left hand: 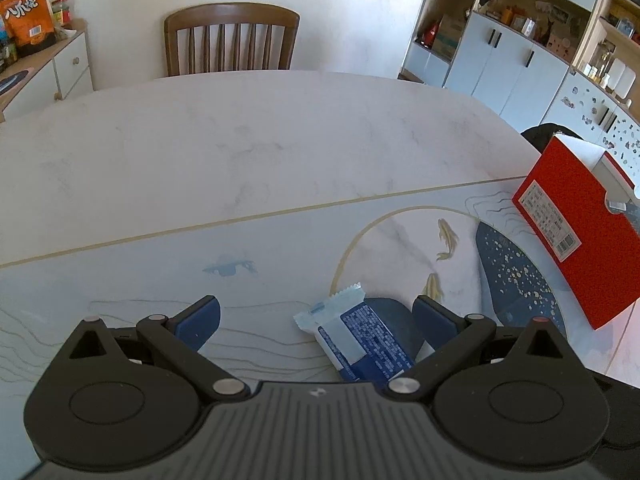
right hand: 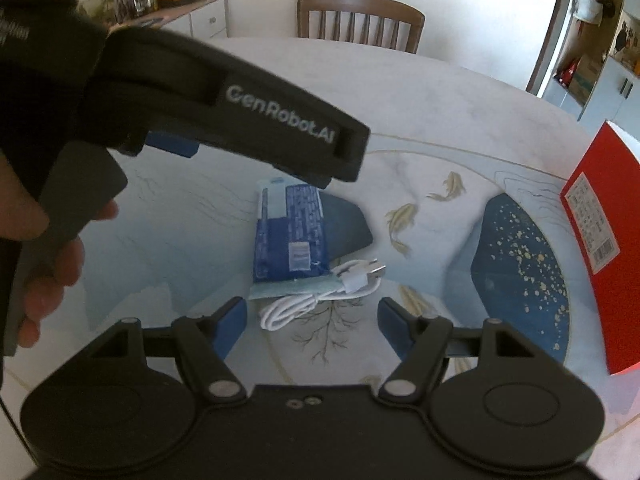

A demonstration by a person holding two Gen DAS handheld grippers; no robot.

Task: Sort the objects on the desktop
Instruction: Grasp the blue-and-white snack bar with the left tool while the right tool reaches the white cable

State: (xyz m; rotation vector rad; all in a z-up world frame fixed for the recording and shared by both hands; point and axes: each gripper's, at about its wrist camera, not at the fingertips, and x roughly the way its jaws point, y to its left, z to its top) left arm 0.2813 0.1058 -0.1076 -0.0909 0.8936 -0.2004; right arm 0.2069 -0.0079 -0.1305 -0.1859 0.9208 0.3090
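Note:
A blue and pale snack packet [left hand: 360,334] lies flat on the patterned table mat [left hand: 240,280]. My left gripper [left hand: 316,322] is open, just above the mat, with the packet's near end between its fingers, close to the right finger. In the right wrist view the same packet [right hand: 290,236] lies ahead, with a coiled white USB cable [right hand: 320,294] at its near end. My right gripper [right hand: 312,322] is open and empty, low over the mat, with the cable just in front of its fingers. The left gripper's body [right hand: 240,116] crosses above the packet's far end.
A red box [left hand: 580,232] stands at the mat's right side, also seen in the right wrist view [right hand: 604,240]. A wooden chair [left hand: 232,38] stands beyond the white marble table [left hand: 240,140]. A sideboard with snack bags [left hand: 28,12] is far left, cabinets far right.

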